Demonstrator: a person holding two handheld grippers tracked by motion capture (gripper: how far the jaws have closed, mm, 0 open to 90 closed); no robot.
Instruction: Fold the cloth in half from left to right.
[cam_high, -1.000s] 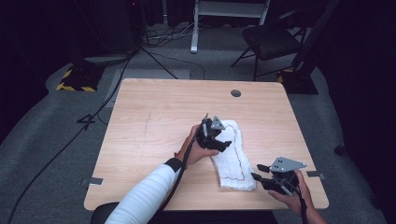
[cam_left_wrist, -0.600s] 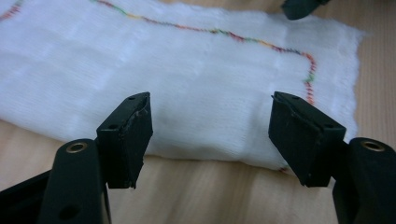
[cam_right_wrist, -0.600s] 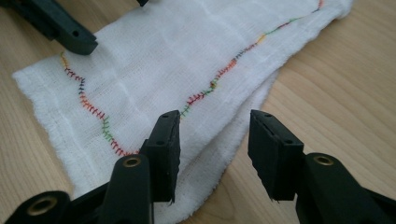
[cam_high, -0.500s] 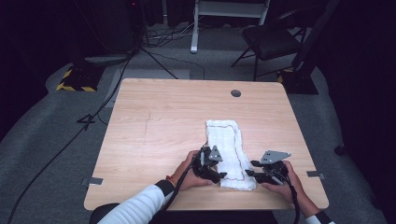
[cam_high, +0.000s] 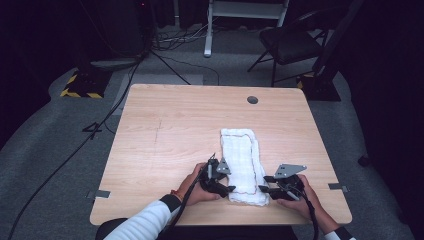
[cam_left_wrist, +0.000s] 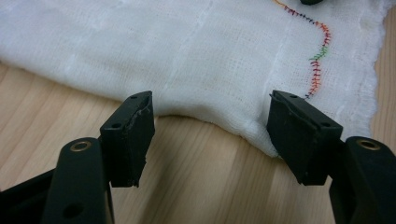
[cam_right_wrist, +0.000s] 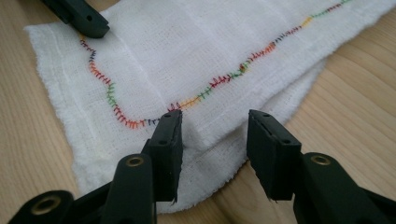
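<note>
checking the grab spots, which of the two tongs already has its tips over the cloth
The right tongs: their jaws straddle the folded edge of the white cloth, one tip over the fabric. The left tongs have both tips at the cloth's edge, over bare wooden table.

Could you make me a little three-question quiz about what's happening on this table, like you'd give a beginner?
1. True or false: the left gripper has its jaws clamped on the white cloth.
2. The cloth's stitched line is: A plain black, B many-coloured, C absent.
3. Which end of the cloth do both grippers sit at, the one near the person or the far one?

Key
1. False. In the left gripper view the jaws stand apart at the cloth's edge, with bare table between them.
2. B. The stitching runs red, orange, green and blue.
3. The near end; the right gripper faces the left one across it, jaws open at a corner.
</note>
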